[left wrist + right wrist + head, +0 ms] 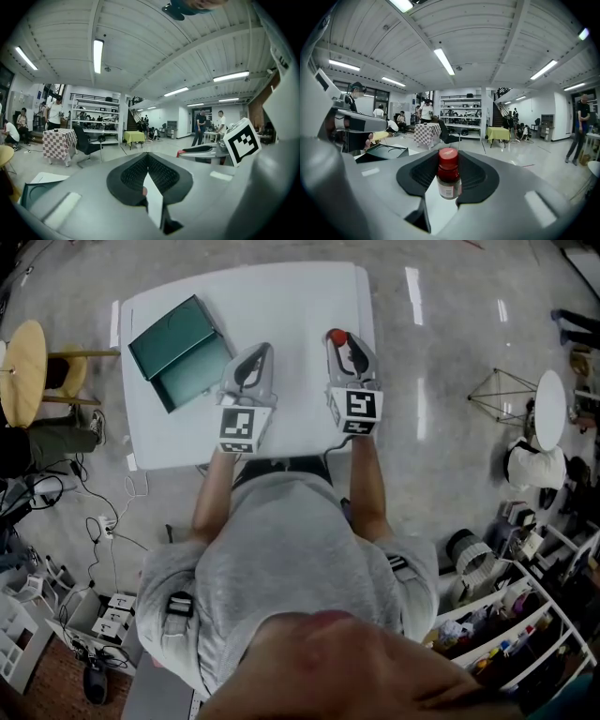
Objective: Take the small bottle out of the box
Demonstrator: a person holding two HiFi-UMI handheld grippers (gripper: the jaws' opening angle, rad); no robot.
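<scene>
White counter on a glossy workshop floor, open teal box on its left side. The right claw clamps the red-capped small bottle, clear of the box; the left claw looks closed, empty.

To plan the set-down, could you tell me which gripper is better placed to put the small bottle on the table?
Right. The right gripper grips the small bottle above the table; the left gripper is shut and empty, beside the open box.
</scene>
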